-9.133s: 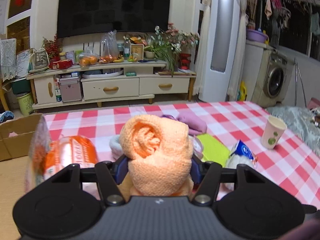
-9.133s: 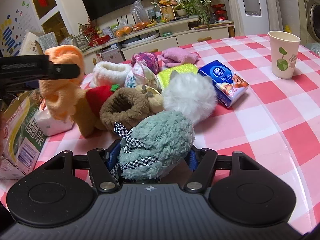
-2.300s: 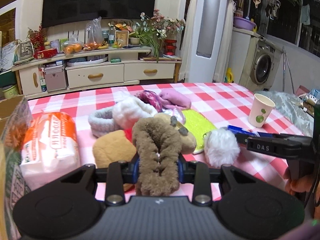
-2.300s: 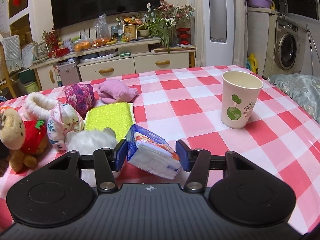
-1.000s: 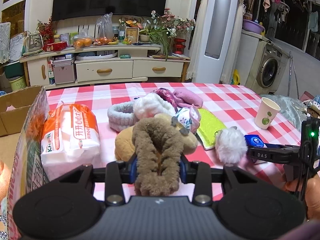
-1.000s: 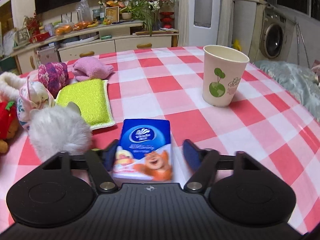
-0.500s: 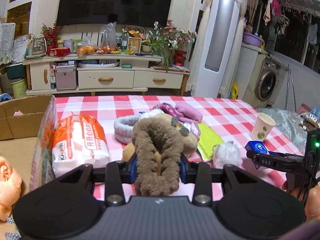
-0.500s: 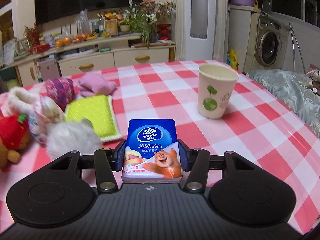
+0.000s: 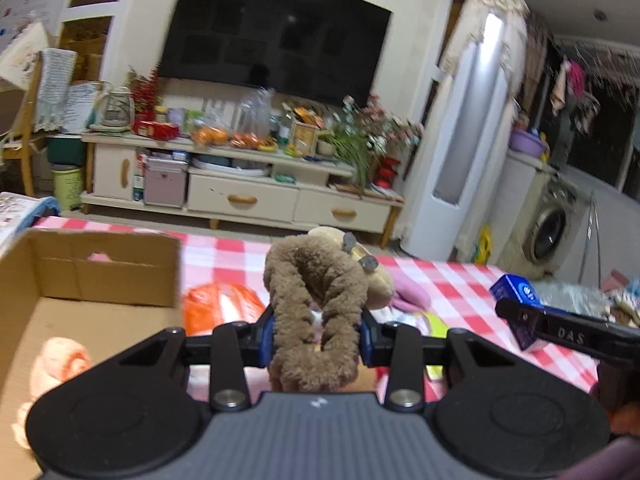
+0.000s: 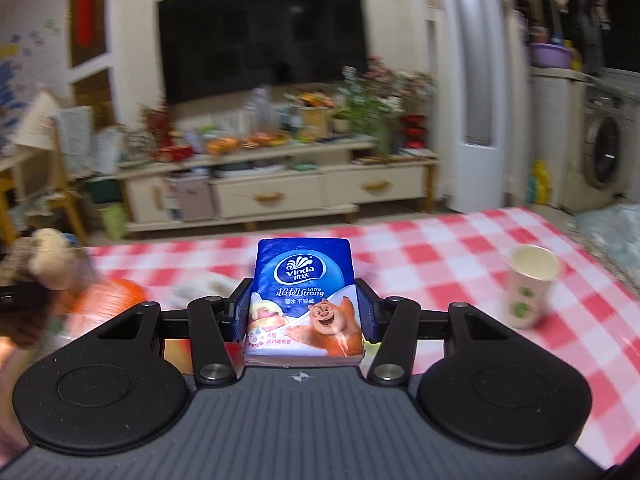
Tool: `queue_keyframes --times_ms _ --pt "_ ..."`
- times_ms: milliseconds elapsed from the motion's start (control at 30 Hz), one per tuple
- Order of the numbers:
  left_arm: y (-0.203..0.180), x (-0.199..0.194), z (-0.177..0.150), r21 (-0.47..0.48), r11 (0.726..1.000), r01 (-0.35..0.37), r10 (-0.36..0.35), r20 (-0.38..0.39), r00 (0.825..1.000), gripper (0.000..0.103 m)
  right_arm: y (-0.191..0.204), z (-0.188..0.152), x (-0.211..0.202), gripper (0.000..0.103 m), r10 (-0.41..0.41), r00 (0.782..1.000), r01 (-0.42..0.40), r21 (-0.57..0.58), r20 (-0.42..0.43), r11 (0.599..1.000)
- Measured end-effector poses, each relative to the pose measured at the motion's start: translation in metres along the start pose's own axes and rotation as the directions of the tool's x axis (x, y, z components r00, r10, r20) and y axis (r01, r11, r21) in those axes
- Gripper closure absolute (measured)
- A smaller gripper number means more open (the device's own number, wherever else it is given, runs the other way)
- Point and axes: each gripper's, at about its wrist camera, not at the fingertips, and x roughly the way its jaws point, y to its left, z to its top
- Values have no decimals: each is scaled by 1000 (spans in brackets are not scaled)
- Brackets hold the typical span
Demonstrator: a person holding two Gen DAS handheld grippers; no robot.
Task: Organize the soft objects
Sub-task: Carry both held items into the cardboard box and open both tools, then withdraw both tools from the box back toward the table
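Observation:
My left gripper [image 9: 316, 332] is shut on a brown plush slipper [image 9: 316, 280], held above the checked table beside an open cardboard box [image 9: 100, 276]. An orange rolled towel [image 9: 60, 364] lies inside the box. My right gripper [image 10: 304, 316] is shut on a blue tissue pack [image 10: 304, 300], with both pads pressing its sides, lifted off the table. In the left wrist view that blue pack [image 9: 516, 290] hangs at the right in the other gripper. The slipper [image 10: 48, 260] shows blurred at the left edge of the right wrist view.
An orange-wrapped tissue pack [image 9: 224, 304] lies on the red-and-white tablecloth [image 10: 440, 248] next to the box. A pink cloth [image 9: 412, 292] and other soft items sit behind the slipper. A paper cup [image 10: 530, 286] stands at the right. A TV cabinet is beyond the table.
Both grippers have risen. The left one carried the brown slipper leftward toward the cardboard box. The right one closed on the tissue pack and lifted it off the table.

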Motion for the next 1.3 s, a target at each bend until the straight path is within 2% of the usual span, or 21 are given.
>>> queue_keyframes --times_ms 167,300,433,633,833,900,933,1000,1033,1100,1233,1300 --pt "30 -15 10 -57 997 -57 59 48 997 66 57 14 0 39 155 988 -155 -45 10 987" --pt "62 -20 17 -112 984 -137 144 60 988 65 106 23 6 39 287 958 -287 -65 -11 956" --pt "92 -20 20 -162 961 -226 235 35 971 64 151 27 20 39 376 926 -378 -107 -43 919" --pt "123 -13 18 -195 929 -313 314 -27 949 64 203 21 48 39 438 893 -450 -163 -106 878" --pt "139 -10 16 -225 909 -351 345 -69 936 63 228 16 64 38 441 883 -465 -188 -159 865" --pt "140 -11 16 -222 906 -360 352 -79 933 56 227 8 58 36 433 887 -459 -197 -164 866" --pt "141 -11 16 -219 906 -363 353 -81 932 53 229 7 58 32 428 889 -455 -201 -165 868" --pt "140 -12 16 -217 905 -367 357 -85 930 39 227 5 55 8 431 888 -456 -190 -161 869" --pt "140 -12 16 -217 904 -369 359 -83 930 36 226 2 51 5 429 890 -453 -186 -153 872" --pt "138 -13 17 -209 902 -378 371 -73 926 23 217 0 48 4 420 896 -442 -182 -145 879" --pt "133 -15 19 -196 901 -386 382 -59 922 16 203 0 41 2 389 913 -405 -158 -126 900" --pt "131 -16 19 -195 903 -382 379 -56 924 6 194 -1 38 0 360 925 -375 -144 -118 916"
